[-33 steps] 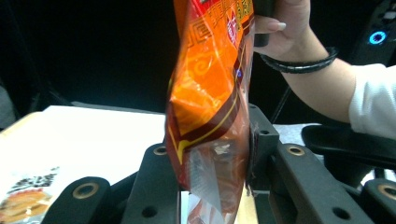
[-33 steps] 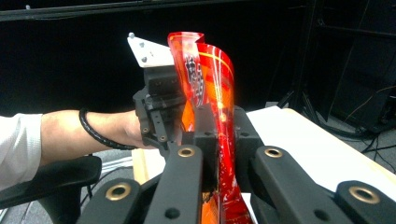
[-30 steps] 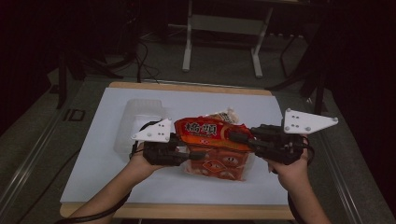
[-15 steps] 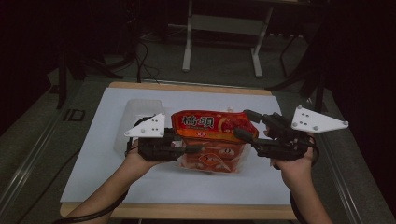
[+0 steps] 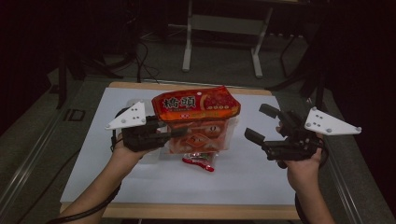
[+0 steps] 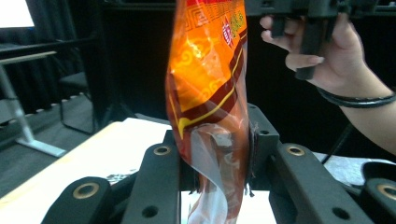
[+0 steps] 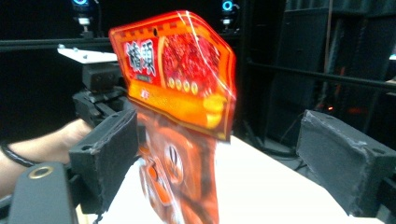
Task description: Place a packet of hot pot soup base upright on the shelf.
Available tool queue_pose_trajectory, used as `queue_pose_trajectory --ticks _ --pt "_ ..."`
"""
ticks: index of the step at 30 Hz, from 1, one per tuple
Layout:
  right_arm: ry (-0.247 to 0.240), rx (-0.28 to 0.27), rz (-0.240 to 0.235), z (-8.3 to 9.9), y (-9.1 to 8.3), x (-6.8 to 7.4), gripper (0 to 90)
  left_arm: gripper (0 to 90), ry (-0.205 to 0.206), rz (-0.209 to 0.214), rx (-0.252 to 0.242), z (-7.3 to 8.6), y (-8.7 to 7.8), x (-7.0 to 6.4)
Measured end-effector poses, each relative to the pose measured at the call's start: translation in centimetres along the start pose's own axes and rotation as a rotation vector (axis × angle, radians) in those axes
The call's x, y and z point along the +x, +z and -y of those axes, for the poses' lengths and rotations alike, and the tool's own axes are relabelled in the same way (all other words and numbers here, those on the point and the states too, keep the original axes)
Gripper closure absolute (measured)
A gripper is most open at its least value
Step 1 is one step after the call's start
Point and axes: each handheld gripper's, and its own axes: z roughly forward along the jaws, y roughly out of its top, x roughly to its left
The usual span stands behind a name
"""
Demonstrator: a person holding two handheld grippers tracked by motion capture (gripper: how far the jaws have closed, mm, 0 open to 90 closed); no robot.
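High view first: the orange snack bag (image 5: 198, 119) hangs above the middle of the white desk (image 5: 261, 182), its long axis roughly upright, printed header at the top and clear lower part drooping toward the desk. The left gripper (image 5: 175, 133) comes in from the bag's left side and is clamped on the bag at about mid-height, so that hand alone carries it. The right gripper (image 5: 262, 123) stands off to the bag's right, jaws spread wide with nothing between them, apart from the bag with bare desk below the gap. A small red sachet (image 5: 198, 162) lies on the desk just under the bag's lower end, toward the near edge.

Left gripper view: the two black jaws are closed on the bag (image 6: 212, 121) at the seam where the orange print meets the clear film, and the bag rises straight up from the grip. The right hand (image 6: 327, 51) is beyond it, at the upper right.

Right gripper view: the jaws gape, one foam pad (image 7: 109, 149) at left and the other at right, and the bag (image 7: 180, 112) hangs ahead between them, nearer the left pad and touching neither as far as I can tell. Judging from this, the right gripper must travel toward the bag's free edge, which lies to its own left, to share the hold.
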Motion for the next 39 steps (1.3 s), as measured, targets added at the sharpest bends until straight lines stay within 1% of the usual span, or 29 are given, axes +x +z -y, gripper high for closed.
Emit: queue_pose_trajectory --ticks 1,2,3,4,5,6,7,10,11,13,16,18,19,21,25,26,27,29,30,32,36,38,39 --pt "0.0 0.0 0.0 0.0 0.0 0.0 10.6 71.7 0.0 0.0 0.0 0.0 0.0 0.0" --pt "-0.004 -0.003 0.003 0.1 0.0 0.0 10.7 71.7 0.005 -0.032 -0.013 0.1 -0.4 0.3" --pt "0.0 -0.004 0.001 0.3 -0.1 0.0 10.6 71.6 0.001 -0.047 -0.018 0.1 -0.6 0.5" --pt "-0.009 0.004 0.005 0.4 -0.1 0.1 10.7 71.6 0.002 -0.057 -0.019 0.1 -0.8 0.7" --pt "-0.021 0.009 0.013 0.5 -0.1 0.1 10.7 71.6 0.002 -0.08 -0.029 0.1 -1.1 1.0" --pt "-0.029 0.015 0.02 0.6 0.0 0.1 10.7 71.6 0.001 -0.091 -0.031 0.1 -1.3 1.1" --pt "-0.025 0.017 0.013 0.7 -0.1 0.1 10.7 71.6 0.007 -0.115 -0.032 0.2 -1.6 1.4" --pt "-0.019 0.028 0.012 1.2 -0.1 0.0 10.7 71.6 0.025 -0.176 -0.028 0.2 -2.2 1.8" --pt "-0.016 0.029 0.009 1.3 -0.1 0.0 10.7 71.6 0.024 -0.2 -0.032 0.3 -2.4 2.1" --pt "-0.013 0.038 0.005 1.7 0.0 -0.1 10.8 71.6 0.014 -0.231 -0.04 0.6 -2.9 2.7" --pt "-0.004 0.047 -0.005 2.2 0.1 -0.2 10.8 71.6 -0.008 -0.264 -0.053 0.9 -3.5 3.6" --pt "-0.008 0.052 0.001 2.3 0.1 -0.2 11.5 71.6 -0.011 -0.299 -0.064 1.2 -4.0 4.2" --pt "-0.004 0.054 -0.001 2.4 0.0 -0.2 12.7 71.6 -0.012 -0.324 -0.071 1.4 -4.3 4.6" --pt "-0.002 0.05 -0.005 2.5 0.0 -0.3 12.8 71.6 -0.018 -0.355 -0.086 1.7 -4.7 5.3" --pt "-0.002 0.052 -0.007 2.6 0.0 -0.3 12.8 71.6 -0.031 -0.404 -0.106 2.4 -5.5 6.5" --pt "-0.005 0.055 -0.011 2.7 0.0 -0.2 12.8 71.6 -0.029 -0.415 -0.103 2.5 -5.6 6.7" --pt "-0.003 0.057 -0.016 2.7 0.1 -0.2 12.8 71.6 -0.036 -0.427 -0.104 2.7 -5.7 7.0" --pt "-0.009 0.064 -0.019 2.8 0.2 -0.2 12.8 71.6 -0.035 -0.441 -0.101 3.1 -6.0 7.5" --pt "-0.011 0.068 -0.021 2.9 0.2 -0.2 12.8 71.6 -0.044 -0.448 -0.103 3.3 -6.1 7.7" --pt "-0.009 0.069 -0.025 3.0 0.3 -0.2 12.8 71.6 -0.037 -0.463 -0.103 3.9 -6.2 8.2" --pt "0.006 0.06 -0.038 3.2 0.3 -0.4 12.8 71.6 -0.06 -0.478 -0.105 5.2 -6.7 9.3" --pt "0.011 0.06 -0.045 3.4 0.2 -0.4 12.9 71.6 -0.065 -0.502 -0.104 5.9 -6.8 9.6" --pt "0.011 0.056 -0.049 3.4 0.2 -0.5 12.9 71.6 -0.059 -0.515 -0.097 6.4 -7.0 9.8"
